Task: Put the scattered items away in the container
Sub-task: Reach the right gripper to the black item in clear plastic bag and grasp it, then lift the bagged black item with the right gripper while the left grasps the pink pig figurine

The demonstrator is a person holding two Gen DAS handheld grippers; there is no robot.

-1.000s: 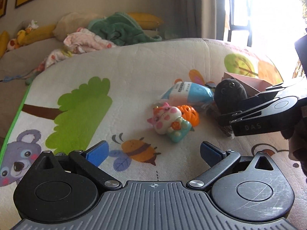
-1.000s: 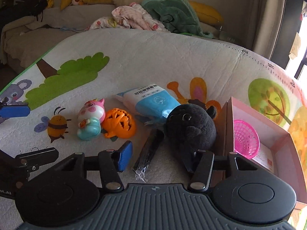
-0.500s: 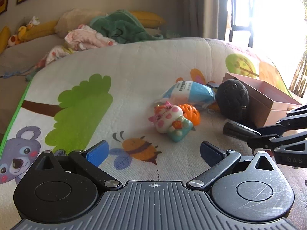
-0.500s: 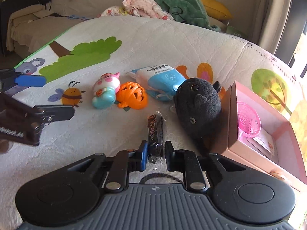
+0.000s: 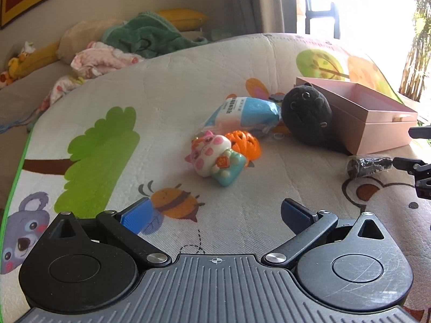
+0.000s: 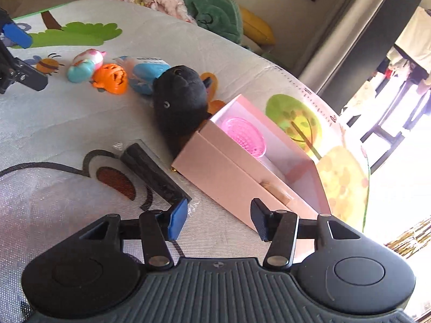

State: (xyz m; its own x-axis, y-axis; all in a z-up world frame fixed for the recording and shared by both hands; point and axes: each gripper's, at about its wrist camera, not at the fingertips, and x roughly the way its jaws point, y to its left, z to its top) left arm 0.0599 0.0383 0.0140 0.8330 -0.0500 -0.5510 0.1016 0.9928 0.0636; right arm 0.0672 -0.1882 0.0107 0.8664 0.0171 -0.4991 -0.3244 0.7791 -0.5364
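Note:
A pink box (image 6: 242, 172) stands on the play mat and holds a pink mesh basket (image 6: 246, 136); it also shows in the left wrist view (image 5: 377, 123). A black wrapped bar (image 6: 153, 172) lies on the mat beside the box, its near end against my right gripper's (image 6: 218, 222) left pad. The right gripper is open. The bar also shows in the left wrist view (image 5: 367, 165). A black plush (image 5: 307, 118), a blue pouch (image 5: 247, 113), an orange ball (image 5: 243, 145) and a cat figure (image 5: 215, 158) lie ahead of my open, empty left gripper (image 5: 215, 212).
The play mat (image 5: 175, 86) covers the surface, with a green edge at the left. Blankets and pillows (image 5: 140, 37) are heaped at the back. A bright window (image 5: 350, 2) is at the right.
My right gripper, shut on the black bar half a second ago, has opened and swung right toward the pink box. The bar now lies on the mat. The left gripper has barely moved.

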